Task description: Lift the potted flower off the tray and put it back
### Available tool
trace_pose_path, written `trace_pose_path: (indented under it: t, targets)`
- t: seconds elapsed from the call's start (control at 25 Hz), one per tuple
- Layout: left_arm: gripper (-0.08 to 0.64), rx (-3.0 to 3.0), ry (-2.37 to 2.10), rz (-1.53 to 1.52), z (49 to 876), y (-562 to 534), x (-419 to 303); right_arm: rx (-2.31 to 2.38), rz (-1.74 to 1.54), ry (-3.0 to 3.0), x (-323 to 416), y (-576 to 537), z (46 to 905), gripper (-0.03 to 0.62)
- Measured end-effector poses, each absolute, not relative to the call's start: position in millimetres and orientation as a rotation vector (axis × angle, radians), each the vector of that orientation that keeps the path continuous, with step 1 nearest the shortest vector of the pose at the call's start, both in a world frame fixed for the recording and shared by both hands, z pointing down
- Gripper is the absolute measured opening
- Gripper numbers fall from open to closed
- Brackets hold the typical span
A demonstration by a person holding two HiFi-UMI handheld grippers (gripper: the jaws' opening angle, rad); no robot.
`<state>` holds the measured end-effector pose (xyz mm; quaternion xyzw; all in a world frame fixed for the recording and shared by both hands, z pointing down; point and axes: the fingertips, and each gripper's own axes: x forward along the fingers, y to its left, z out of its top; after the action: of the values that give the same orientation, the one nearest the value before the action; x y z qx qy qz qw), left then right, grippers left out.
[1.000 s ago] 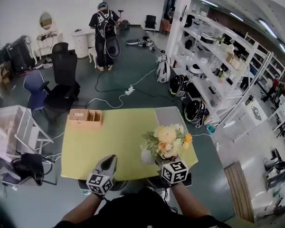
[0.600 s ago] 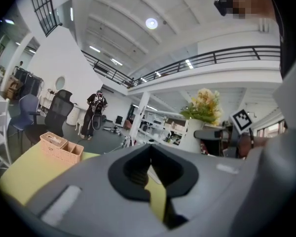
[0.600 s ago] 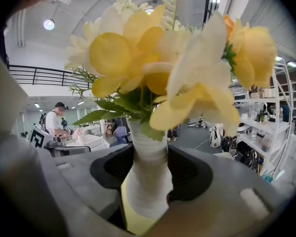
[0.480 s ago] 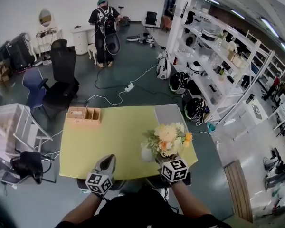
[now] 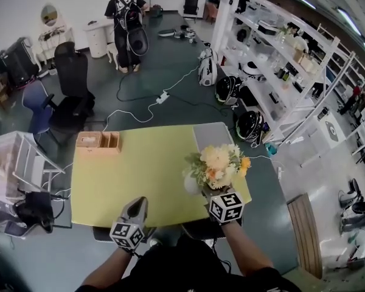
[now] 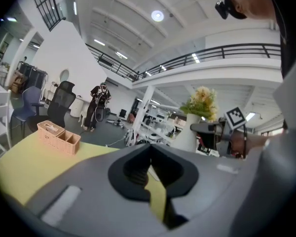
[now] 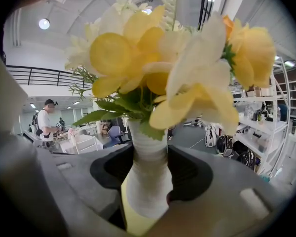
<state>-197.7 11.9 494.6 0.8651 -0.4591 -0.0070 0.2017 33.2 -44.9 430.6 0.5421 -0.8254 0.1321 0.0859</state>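
Observation:
The potted flower [image 5: 218,165] has yellow and cream blooms above a white pot [image 5: 191,183]. It stands over the yellow-green table's [image 5: 140,175] near right part, nearer to me than the grey tray [image 5: 212,136]. My right gripper [image 5: 202,191] is shut on the pot, and in the right gripper view the pot's narrow body [image 7: 147,181] sits pinched between both jaws under the blooms [image 7: 163,68]. Whether the pot touches the table I cannot tell. My left gripper [image 5: 139,203] hovers at the table's near edge, shut with nothing in it [image 6: 150,174]. The left gripper view shows the flower [image 6: 202,100] off to its right.
A pink wicker box [image 5: 98,140] sits at the table's far left corner. A white wire rack [image 5: 18,163] stands left of the table and office chairs [image 5: 70,96] behind it. A person [image 5: 125,17] stands far back. Long shelves [image 5: 280,59] run along the right.
The head view has tipped, so the table sits higher in the picture. My right gripper with the flower has drifted slightly right and farther out. The left gripper has edged a little lower.

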Motion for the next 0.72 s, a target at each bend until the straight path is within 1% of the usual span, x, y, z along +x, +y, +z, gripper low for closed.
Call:
trace_pose_path:
  t: [0.48, 0.72]
  targets:
    - [0.008, 2.277, -1.375, 0.106, 546.4, -29.7, -149.7, 1.641, 0.402, -2.453, 128.4, -164.5, 462.3, 0.219]
    - [0.008, 2.211, -1.422, 0.148, 570.1, -49.6, -132.3, 1.632, 0.401, -2.449, 166.1, -219.9, 494.7, 0.219]
